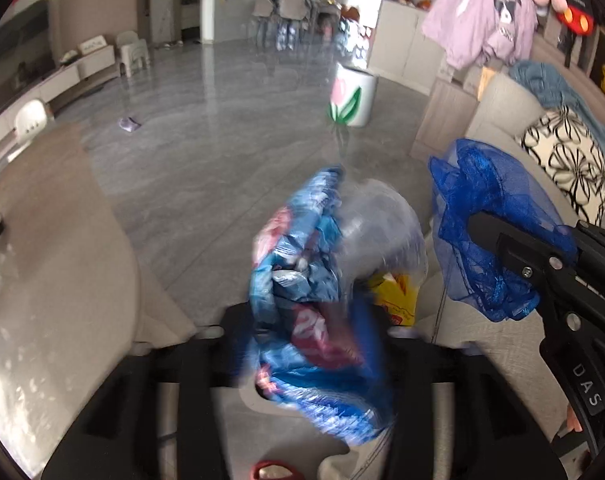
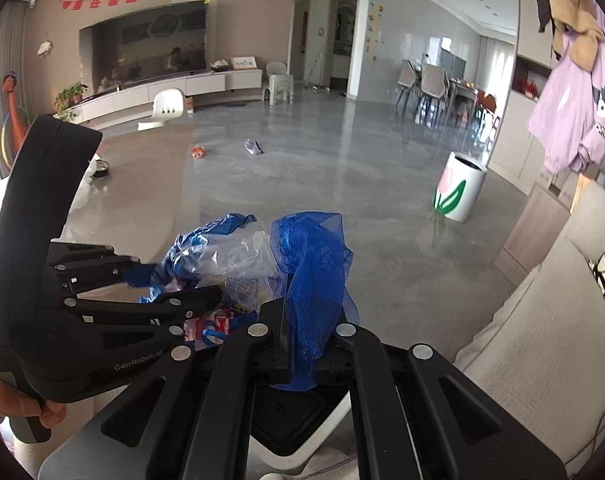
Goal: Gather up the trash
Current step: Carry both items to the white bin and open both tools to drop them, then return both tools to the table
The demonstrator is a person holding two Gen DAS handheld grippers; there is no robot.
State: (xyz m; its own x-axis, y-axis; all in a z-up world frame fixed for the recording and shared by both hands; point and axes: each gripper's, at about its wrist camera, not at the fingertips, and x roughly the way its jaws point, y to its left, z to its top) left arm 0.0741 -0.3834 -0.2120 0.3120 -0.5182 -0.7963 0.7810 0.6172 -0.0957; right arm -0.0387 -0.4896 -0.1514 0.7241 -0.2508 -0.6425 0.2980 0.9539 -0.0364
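Gripping a crumpled bundle of blue, red and clear plastic wrappers [image 1: 318,304], the left tool [image 1: 302,332] has its two black fingers closed on the bundle, which is blurred in the left wrist view; a yellow packet [image 1: 396,296] shows inside it. The right tool [image 2: 302,344] is clamped on a scrap of blue mesh fabric [image 2: 312,280], which stands up from between its fingers and folds over. The two tools are near each other, the left one's wrappers just beside the mesh.

Ahead lies a glossy grey floor [image 2: 322,168]. A white bin painted with a pink tulip [image 2: 458,190] stands on it, well apart from both tools. Farther off on the floor are a small purple wrapper [image 2: 253,147] and a small orange item [image 2: 198,152]. A beige sofa [image 2: 542,352] with a black-and-white flower cushion [image 1: 570,164] sits to the right.
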